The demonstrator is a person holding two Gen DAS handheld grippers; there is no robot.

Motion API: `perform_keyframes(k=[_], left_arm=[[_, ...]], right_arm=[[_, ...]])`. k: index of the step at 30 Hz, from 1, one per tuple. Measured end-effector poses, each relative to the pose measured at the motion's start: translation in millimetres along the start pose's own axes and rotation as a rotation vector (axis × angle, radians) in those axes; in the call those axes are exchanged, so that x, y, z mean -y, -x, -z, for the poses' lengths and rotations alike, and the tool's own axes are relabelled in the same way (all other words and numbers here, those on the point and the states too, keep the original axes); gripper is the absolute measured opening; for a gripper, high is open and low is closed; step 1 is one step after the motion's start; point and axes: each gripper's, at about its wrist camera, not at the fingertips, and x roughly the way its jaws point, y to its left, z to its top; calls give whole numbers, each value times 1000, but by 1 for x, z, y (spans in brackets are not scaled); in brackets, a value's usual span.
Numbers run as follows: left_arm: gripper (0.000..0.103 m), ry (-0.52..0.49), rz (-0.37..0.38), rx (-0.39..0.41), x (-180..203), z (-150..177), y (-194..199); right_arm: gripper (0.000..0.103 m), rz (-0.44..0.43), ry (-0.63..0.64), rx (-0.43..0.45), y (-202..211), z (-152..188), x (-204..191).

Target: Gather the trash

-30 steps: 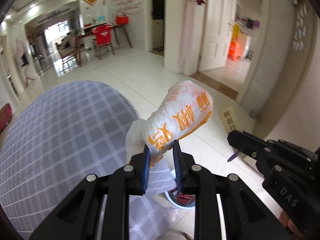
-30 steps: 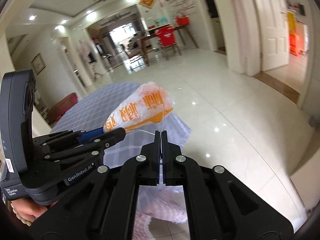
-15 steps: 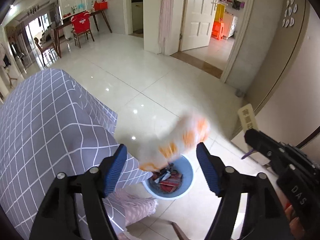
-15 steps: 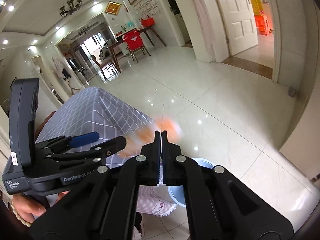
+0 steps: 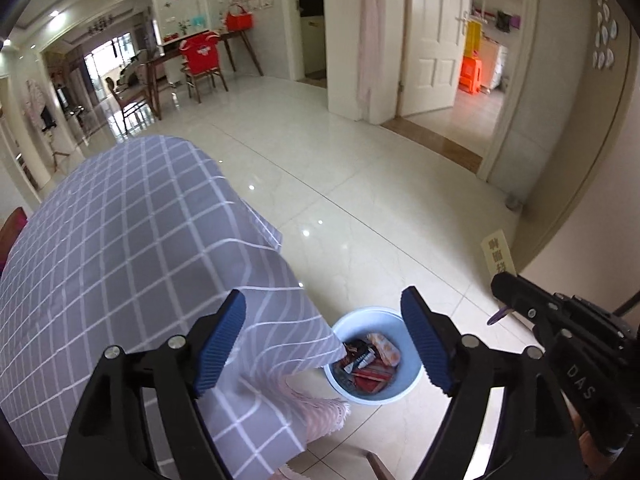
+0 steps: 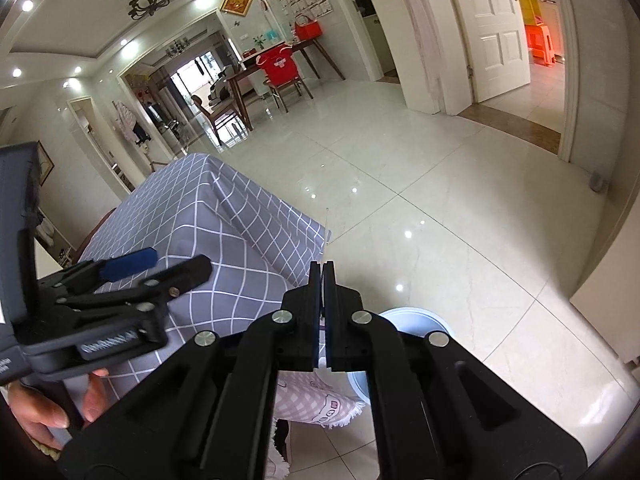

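The blue-white bin (image 5: 360,312) stands on the floor beside the table's corner. Wrappers fill it, and an orange-and-white bag (image 5: 386,350) lies on top. My left gripper (image 5: 323,300) hangs above the bin with its jaws opening and nothing between them; it also shows at the left of the right wrist view (image 6: 176,268). My right gripper (image 6: 322,266) is shut, and a thin clear strip (image 6: 327,226) pokes up from between its tips. From the left wrist view, the right gripper (image 5: 500,284) sits right of the bin. The bin (image 6: 416,316) is partly hidden behind its fingers.
A table under a grey checked cloth (image 5: 120,240) fills the left, its corner hanging over the bin's edge. A pink fringed cloth (image 5: 320,412) hangs beneath. Glossy tiled floor (image 5: 360,200) stretches toward a desk with a red-covered chair (image 5: 202,64) and open doorways.
The left gripper opened and let go of the orange-and-white bag, which fell into the bin. Both grippers came lower, toward the bin. The right gripper stayed shut.
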Motion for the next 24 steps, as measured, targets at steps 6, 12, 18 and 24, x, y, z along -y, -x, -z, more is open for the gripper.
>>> perform_keyframes(k=[6, 12, 18, 24], left_arm=[[80, 53, -6, 21, -26, -1, 14], [83, 77, -26, 35, -36, 0, 24], [84, 94, -64, 57, -45, 3, 44], [87, 103, -146, 103, -61, 13, 82]], right_arm=[[4, 11, -3, -5, -16, -8, -3], [66, 65, -15, 24, -15, -5, -4], [66, 36, 20, 50, 4, -9, -26], [68, -33, 111, 103, 39, -15, -68]])
